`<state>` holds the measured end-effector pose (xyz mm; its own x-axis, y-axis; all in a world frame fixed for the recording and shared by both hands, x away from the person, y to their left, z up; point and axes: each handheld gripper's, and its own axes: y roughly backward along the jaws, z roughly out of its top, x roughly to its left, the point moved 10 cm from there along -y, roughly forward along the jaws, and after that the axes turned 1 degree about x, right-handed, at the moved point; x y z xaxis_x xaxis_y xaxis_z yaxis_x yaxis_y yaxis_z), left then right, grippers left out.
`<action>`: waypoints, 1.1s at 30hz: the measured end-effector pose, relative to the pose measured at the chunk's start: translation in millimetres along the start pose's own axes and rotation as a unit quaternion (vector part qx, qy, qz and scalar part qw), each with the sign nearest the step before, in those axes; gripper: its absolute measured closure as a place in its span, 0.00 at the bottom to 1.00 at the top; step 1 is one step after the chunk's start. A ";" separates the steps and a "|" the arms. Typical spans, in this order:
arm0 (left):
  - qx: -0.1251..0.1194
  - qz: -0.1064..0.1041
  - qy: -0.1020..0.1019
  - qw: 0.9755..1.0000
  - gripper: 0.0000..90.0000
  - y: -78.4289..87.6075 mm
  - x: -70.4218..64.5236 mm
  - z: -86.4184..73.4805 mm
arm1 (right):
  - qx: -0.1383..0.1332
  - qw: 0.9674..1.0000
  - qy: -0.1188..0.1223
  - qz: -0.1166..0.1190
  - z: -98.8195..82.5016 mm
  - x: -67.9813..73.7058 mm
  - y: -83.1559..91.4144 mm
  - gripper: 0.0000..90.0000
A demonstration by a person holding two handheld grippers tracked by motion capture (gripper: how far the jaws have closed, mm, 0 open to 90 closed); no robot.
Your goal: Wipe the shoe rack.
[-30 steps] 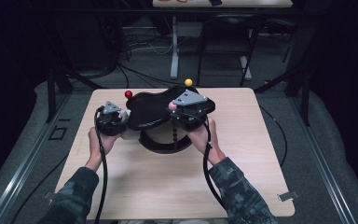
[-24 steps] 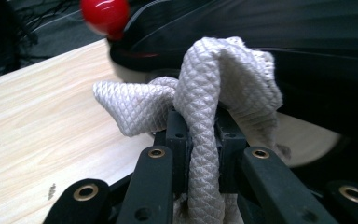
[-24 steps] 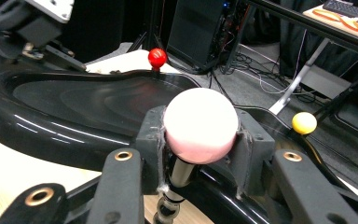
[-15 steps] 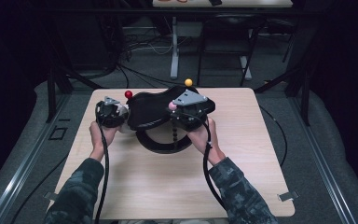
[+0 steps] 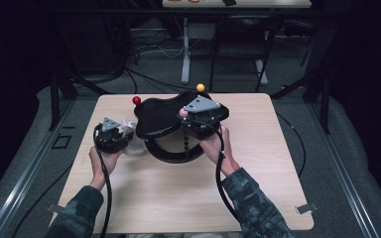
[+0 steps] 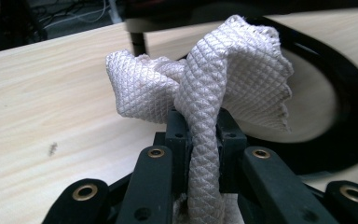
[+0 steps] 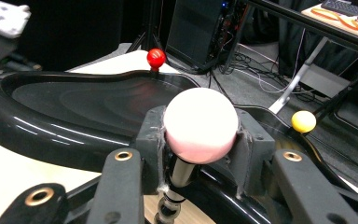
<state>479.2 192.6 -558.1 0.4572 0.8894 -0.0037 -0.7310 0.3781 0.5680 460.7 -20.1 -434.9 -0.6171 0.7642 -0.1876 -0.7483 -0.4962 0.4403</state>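
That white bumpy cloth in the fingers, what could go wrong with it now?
The white quilted cloth is pinched by only a narrow twisted strip in the left gripper, so it might slip out. Its loose bunched end could also catch on the rim of the glossy black curved tray beside it. The right gripper clamps the smooth pink ball knob; a round knob may roll free, letting the tray tip.

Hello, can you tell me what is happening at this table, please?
A person works at a wooden table with a tool in each hand. The left tool is shut on a bunched white cloth, held near the left side of a glossy black tray stand. The right tool is shut on the stand's pink ball knob. Red and yellow knobs stand farther back. It looks like wiping the tray, with the cloth not yet on it.
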 end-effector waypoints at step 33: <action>-0.010 -0.049 -0.045 0.998 0.88 -39.7 -142.2 -45.2 | 0.001 1.000 -0.004 0.010 0.2 0.8 0.0 0.67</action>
<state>420.3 62.7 -617.3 0.5696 0.8218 0.0155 -0.6899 0.4677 0.5525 460.3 -19.5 -434.8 -0.6303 0.7574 -0.1707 -0.7350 -0.5113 0.4454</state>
